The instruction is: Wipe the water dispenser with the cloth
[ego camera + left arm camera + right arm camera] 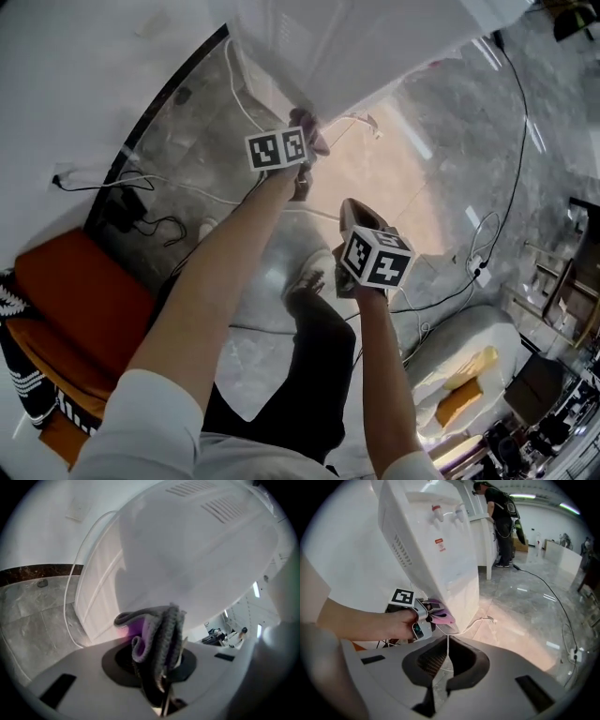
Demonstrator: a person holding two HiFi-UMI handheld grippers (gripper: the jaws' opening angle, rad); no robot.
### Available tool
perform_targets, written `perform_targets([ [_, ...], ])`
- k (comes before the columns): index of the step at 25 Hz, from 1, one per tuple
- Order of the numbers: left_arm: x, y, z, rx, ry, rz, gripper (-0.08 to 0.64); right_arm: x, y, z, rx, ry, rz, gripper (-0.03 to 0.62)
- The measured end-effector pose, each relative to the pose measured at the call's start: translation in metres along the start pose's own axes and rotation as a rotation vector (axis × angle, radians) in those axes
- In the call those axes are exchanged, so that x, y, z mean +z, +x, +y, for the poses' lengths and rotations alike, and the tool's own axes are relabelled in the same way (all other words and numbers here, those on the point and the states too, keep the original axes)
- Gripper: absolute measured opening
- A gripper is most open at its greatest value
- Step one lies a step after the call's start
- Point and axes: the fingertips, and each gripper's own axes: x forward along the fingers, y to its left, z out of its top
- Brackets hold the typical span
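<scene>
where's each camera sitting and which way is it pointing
Head view: on the person's head, looking steeply down; both forearms, legs, left gripper, right gripper show.
Left gripper view: on the left gripper, facing the water dispenser's vented panel; jaws grip the cloth.
Right gripper view: on the right gripper, facing the dispenser's taps; jaws shut, empty.
Shared: head and right gripper views both show the cloth.

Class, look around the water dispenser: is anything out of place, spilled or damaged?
No spill or damage shows. The one untidy thing is a white cable trailing loose over the floor at the foot of the water dispenser. Its end seems to lie free there, where the person could trip on it.
</scene>
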Motion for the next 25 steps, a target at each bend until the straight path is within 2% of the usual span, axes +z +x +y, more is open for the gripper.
perform_targets([
  [3, -0.006, -0.015, -0.035, -0.023, -0.036, -0.023, 0.062, -0.014, -0.045, -0.021, -0.041, 0.037, 0.009, 0.011],
  [5, -0.005, -0.034, -0.053, 0.002, -0.047, -0.031, 0.061, -0.017, -0.078, -0.030, -0.063, 0.072, 0.011, 0.012],
  [7, 0.000, -0.054, -0.074, 0.038, -0.044, -0.037, 0.062, -0.010, -0.112, -0.038, -0.083, 0.110, 0.003, 0.011],
  [9, 0.014, -0.077, -0.097, 0.033, -0.051, -0.054, 0.063, 0.005, -0.145, -0.042, -0.101, 0.141, -0.016, 0.011],
  [12, 0.047, -0.117, -0.142, -0.058, -0.054, -0.087, 0.062, 0.034, -0.189, -0.036, -0.121, 0.169, -0.052, 0.011],
  [15, 0.087, -0.157, -0.192, -0.148, 0.009, -0.113, 0.062, 0.074, -0.233, -0.024, -0.132, 0.170, -0.094, 0.011],
  [17, 0.119, -0.178, -0.224, -0.188, 0.014, -0.148, 0.062, 0.106, -0.261, -0.014, -0.133, 0.183, -0.146, 0.011],
  [21, 0.165, -0.219, -0.281, -0.254, -0.046, -0.181, 0.062, 0.158, -0.316, 0.012, -0.126, 0.209, -0.249, 0.011],
  [23, 0.184, -0.244, -0.302, -0.289, -0.101, -0.214, 0.062, 0.174, -0.339, 0.024, -0.114, 0.234, -0.278, 0.011],
  [25, 0.203, -0.270, -0.324, -0.330, -0.117, -0.250, 0.063, 0.187, -0.359, 0.036, -0.095, 0.254, -0.298, 0.011],
])
